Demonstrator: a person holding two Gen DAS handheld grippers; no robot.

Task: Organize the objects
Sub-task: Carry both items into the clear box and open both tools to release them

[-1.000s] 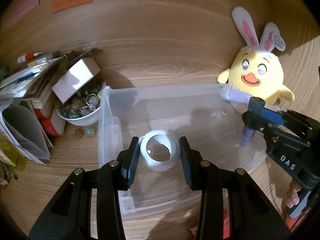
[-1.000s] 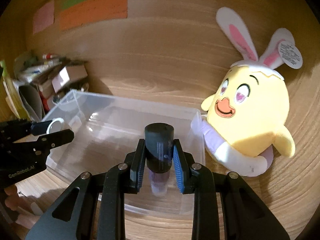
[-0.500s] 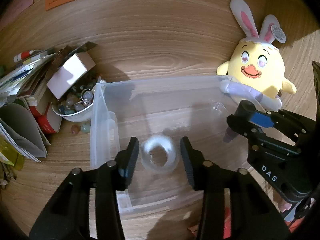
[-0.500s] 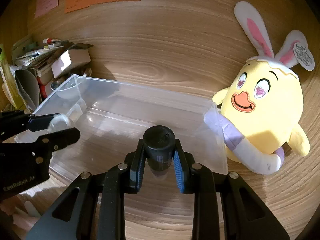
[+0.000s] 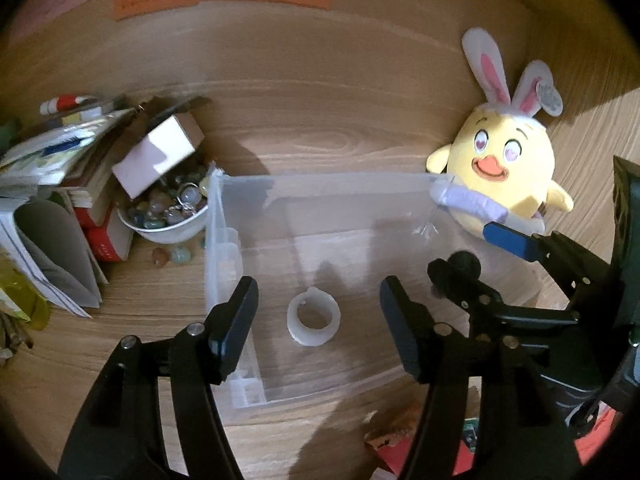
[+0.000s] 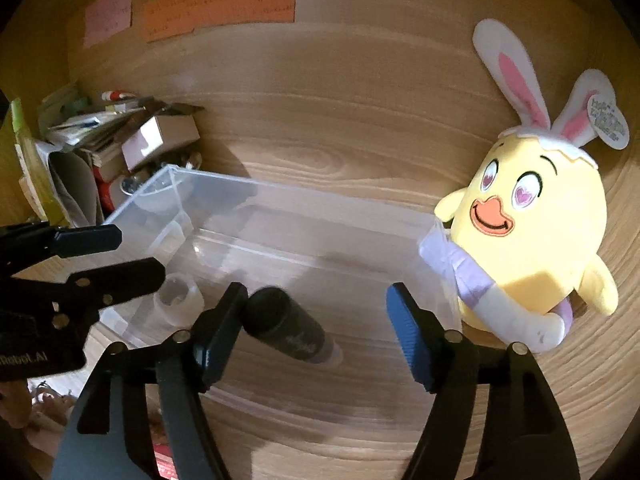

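Observation:
A clear plastic bin (image 5: pixel 320 178) sits on the wooden table; it also shows in the right wrist view (image 6: pixel 304 196). A white tape roll (image 5: pixel 313 321) lies on the bin floor, also seen in the right wrist view (image 6: pixel 178 298). My left gripper (image 5: pixel 318 326) is open and empty above it. A black-capped tube with a clear purple body (image 6: pixel 290 330) lies tilted in the bin, between the open jaws of my right gripper (image 6: pixel 316 330), against the left finger. The right gripper also shows in the left wrist view (image 5: pixel 486 262), its cap partly hidden.
A yellow bunny-eared plush chick (image 5: pixel 502 176) leans on the bin's right corner (image 6: pixel 536 236). A white bowl of stones (image 5: pixel 168 216), a small box (image 5: pixel 158 156) and a pile of books and papers (image 5: pixel 48 200) sit left. Sticky notes (image 6: pixel 216 4) hang on the wall.
Both grippers opened. The tape roll dropped from the left gripper onto the bin floor. The tube left the right gripper's grip and tipped over into the bin.

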